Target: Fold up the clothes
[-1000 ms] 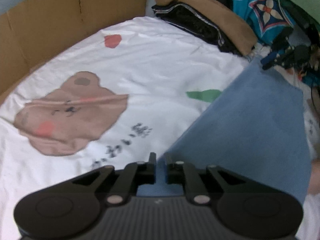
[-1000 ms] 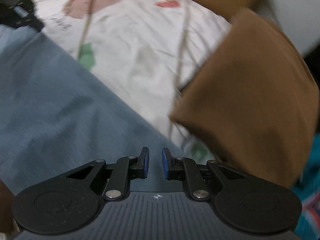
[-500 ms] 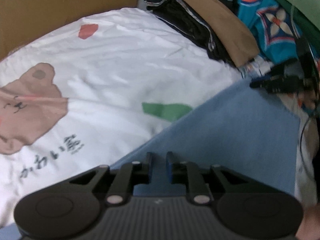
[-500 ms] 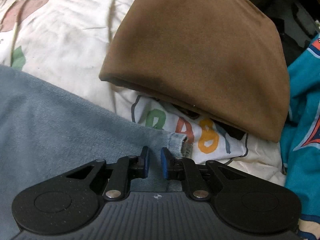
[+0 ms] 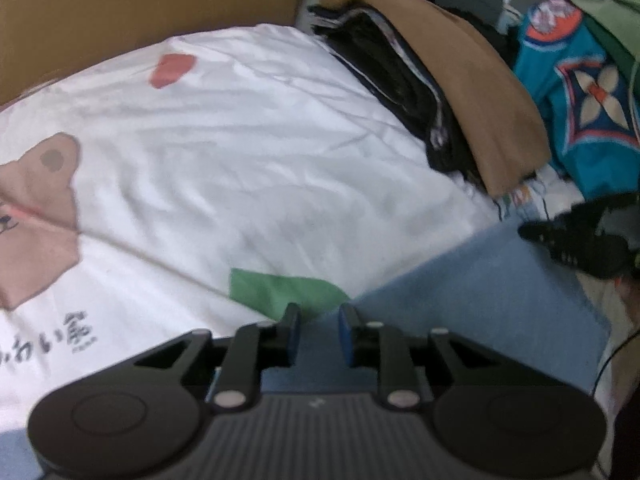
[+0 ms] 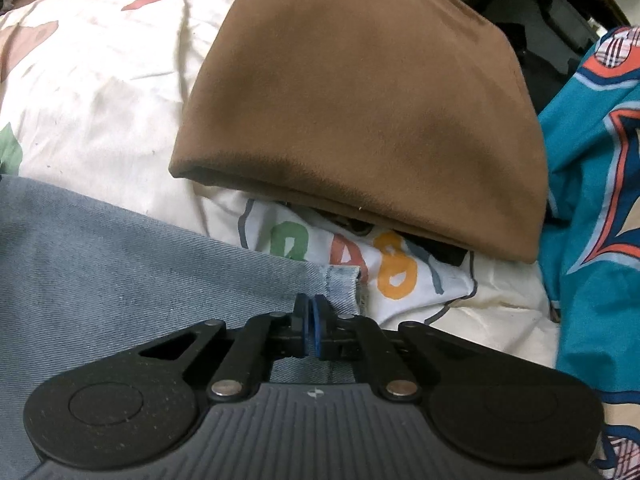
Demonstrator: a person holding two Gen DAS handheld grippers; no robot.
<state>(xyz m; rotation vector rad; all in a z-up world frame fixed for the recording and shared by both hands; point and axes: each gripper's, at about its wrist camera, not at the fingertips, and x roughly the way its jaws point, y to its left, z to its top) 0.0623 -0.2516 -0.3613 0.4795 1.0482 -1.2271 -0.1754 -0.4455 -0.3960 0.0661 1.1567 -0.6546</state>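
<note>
Your right tool [image 6: 311,312] has just closed; its pads meet at the hemmed corner of the jeans [image 6: 120,256] lying on the bed sheet [image 5: 260,140]. Your left tool [image 5: 319,328] has been opening, its fingers apart over the jeans' edge, gripping nothing.

Both views are taken from just behind the tongs, angled steeply down, v. close. Shared: denim garment [image 5: 480,300] [image 6: 120,264], brown folded garment [image 5: 472,80] [image 6: 360,112], white bedsheet [image 5: 240,140] [image 6: 100,92].
</note>
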